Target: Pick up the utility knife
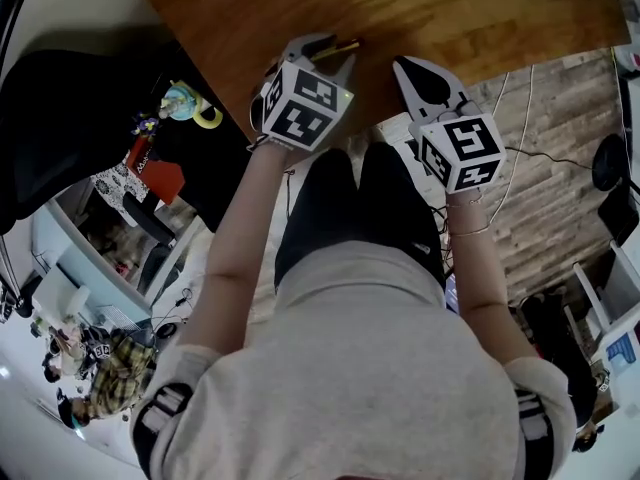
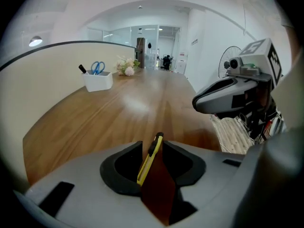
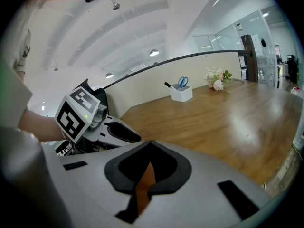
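The utility knife (image 2: 150, 158) is yellow and black and stands on edge between the jaws of my left gripper (image 2: 159, 139), which is shut on it. In the head view the knife (image 1: 344, 45) pokes out of the left gripper (image 1: 325, 52) over the near edge of the wooden table (image 1: 450, 13). My right gripper (image 1: 406, 66) hovers just to the right, by the same edge. Its jaw tips meet with nothing between them, as the right gripper view (image 3: 149, 142) shows. Each gripper appears in the other's view: the right one (image 2: 228, 96), the left one (image 3: 111, 131).
A white holder with scissors and a pen (image 2: 98, 80) and a small bunch of flowers (image 2: 126, 66) stand at the table's far side. A fan (image 2: 229, 63) stands beyond the right edge. Cables lie on the plank floor (image 1: 540, 158); a black chair (image 1: 70, 118) is at my left.
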Motion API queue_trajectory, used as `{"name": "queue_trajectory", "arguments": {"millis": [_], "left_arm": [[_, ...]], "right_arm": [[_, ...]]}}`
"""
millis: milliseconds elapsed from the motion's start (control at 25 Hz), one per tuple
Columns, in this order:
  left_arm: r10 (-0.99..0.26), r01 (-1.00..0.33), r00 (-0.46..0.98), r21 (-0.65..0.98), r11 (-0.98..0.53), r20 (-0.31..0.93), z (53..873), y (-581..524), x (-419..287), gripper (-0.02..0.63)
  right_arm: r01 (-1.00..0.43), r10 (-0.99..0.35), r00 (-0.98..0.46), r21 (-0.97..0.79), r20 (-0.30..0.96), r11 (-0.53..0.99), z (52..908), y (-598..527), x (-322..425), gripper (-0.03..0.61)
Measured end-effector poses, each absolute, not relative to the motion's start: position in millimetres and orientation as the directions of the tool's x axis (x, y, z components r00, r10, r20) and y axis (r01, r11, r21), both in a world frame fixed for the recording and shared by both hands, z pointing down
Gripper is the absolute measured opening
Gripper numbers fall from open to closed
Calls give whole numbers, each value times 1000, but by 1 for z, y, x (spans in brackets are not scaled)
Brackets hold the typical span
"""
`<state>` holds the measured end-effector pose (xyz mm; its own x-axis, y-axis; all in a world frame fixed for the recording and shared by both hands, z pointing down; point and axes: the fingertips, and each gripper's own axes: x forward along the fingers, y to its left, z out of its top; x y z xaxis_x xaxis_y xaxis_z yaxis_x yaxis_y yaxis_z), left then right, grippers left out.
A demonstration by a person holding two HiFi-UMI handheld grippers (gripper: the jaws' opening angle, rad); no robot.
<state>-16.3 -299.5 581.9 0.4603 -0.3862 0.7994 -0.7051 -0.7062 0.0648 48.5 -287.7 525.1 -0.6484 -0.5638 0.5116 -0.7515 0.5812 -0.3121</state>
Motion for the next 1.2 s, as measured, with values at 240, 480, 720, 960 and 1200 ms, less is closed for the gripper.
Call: {"name": "queue_trajectory", "arguments": {"millis": [240,480,720,960,1200], "left_arm": [[-359,-697,444,64,-714,821,594,-301,-17,127],[-354,-700,456,84,-710,816,591,-303,-15,95],[-367,-728,437,84,-680,821,591,-301,-16,77],[-375,-754,477,151,-639,795,580,-297,-18,77],[-404,-753,529,193,-629,746,554,-295,-17,78]], "right_arm": [[-742,-546,-660,-334,516,581,531,-287,44,11],[-742,-544,-660,-336,519,580,531,-290,49,11],[-744,-552,-658,-327,513,583,527,-292,48,11],[-744,-568,-657,-306,495,594,513,-297,45,11],[-739,-583,-662,-278,472,614,493,-300,40,11]]}}
